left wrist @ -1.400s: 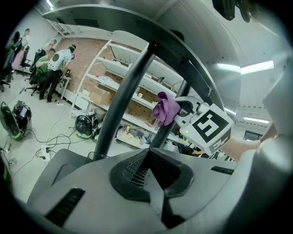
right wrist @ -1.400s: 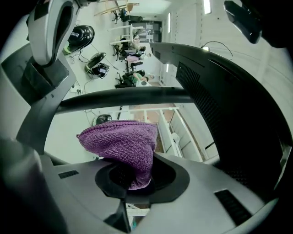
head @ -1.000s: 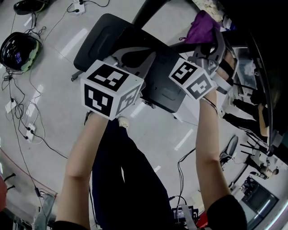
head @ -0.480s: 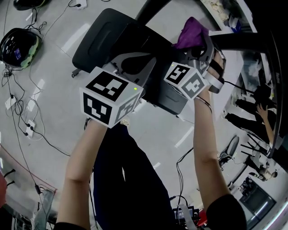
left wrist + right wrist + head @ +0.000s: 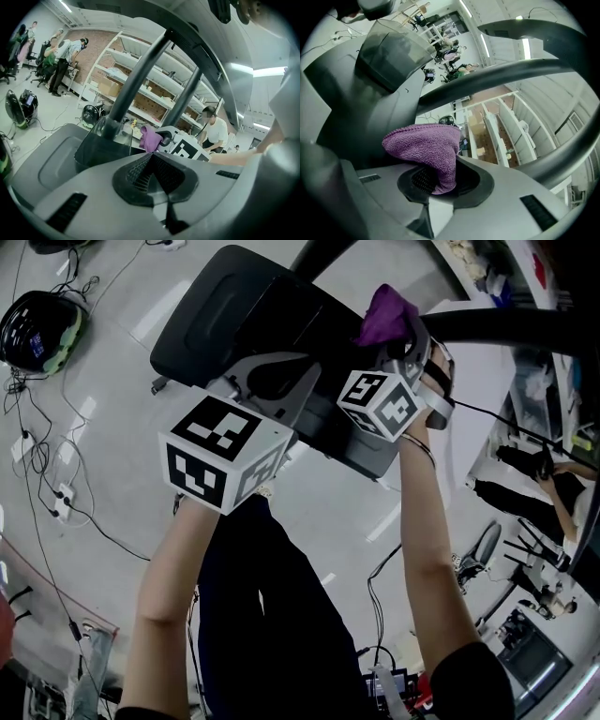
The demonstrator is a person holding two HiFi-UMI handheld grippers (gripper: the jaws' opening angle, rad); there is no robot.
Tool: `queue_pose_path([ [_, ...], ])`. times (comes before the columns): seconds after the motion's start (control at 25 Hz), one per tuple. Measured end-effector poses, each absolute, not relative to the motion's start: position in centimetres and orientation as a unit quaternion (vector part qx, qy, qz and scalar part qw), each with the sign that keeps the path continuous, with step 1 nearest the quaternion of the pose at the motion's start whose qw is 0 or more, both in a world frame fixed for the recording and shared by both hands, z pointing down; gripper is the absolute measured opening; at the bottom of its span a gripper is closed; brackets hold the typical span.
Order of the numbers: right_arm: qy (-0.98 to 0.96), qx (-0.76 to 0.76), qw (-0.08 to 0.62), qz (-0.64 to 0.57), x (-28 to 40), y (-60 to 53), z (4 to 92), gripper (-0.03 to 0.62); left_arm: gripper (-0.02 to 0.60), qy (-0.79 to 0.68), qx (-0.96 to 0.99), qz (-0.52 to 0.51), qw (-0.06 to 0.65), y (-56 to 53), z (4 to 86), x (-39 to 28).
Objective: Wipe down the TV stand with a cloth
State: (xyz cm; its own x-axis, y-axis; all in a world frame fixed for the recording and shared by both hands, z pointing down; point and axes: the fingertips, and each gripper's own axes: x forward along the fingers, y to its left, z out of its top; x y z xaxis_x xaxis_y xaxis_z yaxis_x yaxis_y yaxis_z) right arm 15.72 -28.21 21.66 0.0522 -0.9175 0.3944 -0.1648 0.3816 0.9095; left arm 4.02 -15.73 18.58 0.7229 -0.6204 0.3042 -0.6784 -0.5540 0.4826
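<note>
The TV stand is a dark grey base plate (image 5: 239, 315) on the floor with two dark poles (image 5: 137, 79) rising from it. A purple cloth (image 5: 384, 315) is pinched in my right gripper (image 5: 401, 336), held against the stand near the foot of a pole. In the right gripper view the cloth (image 5: 426, 147) bulges out of the shut jaws of my right gripper (image 5: 440, 180), with the base (image 5: 356, 93) just behind it. My left gripper (image 5: 281, 371) hovers over the base, shut with nothing in it (image 5: 152, 157). The left gripper view also has the cloth (image 5: 150, 139) to the right.
A black and green helmet-like thing (image 5: 37, 329) and loose cables (image 5: 56, 493) lie on the floor at left. People (image 5: 553, 484) stand at the right. Shelving (image 5: 140, 96) with boxes runs behind the stand, and a person in white (image 5: 216, 132) sits nearby.
My right gripper has carried the purple cloth up and left, closer to the stand's pole. The left gripper has shifted only slightly.
</note>
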Motion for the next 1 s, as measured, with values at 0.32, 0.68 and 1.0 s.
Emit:
queue_pose_path([
  [0.32, -0.617, 0.436, 0.583, -0.299, 15.8, -28.4, 23.6, 0.087, 0.006, -0.369, 0.876, 0.053, 0.305, -15.3, 19.6, 4.2],
  [0.68, -0.635, 0.445, 0.554, -0.303, 15.7, -25.9, 20.9, 0.088, 0.006, -0.371, 0.878, 0.056, 0.298, -14.5, 19.2, 4.3],
  [1.0, -0.613, 0.509, 0.49, -0.354, 17.1, -21.7, 11.8, 0.089, 0.006, -0.358, 0.887, 0.06, 0.284, -13.0, 17.5, 6.1],
])
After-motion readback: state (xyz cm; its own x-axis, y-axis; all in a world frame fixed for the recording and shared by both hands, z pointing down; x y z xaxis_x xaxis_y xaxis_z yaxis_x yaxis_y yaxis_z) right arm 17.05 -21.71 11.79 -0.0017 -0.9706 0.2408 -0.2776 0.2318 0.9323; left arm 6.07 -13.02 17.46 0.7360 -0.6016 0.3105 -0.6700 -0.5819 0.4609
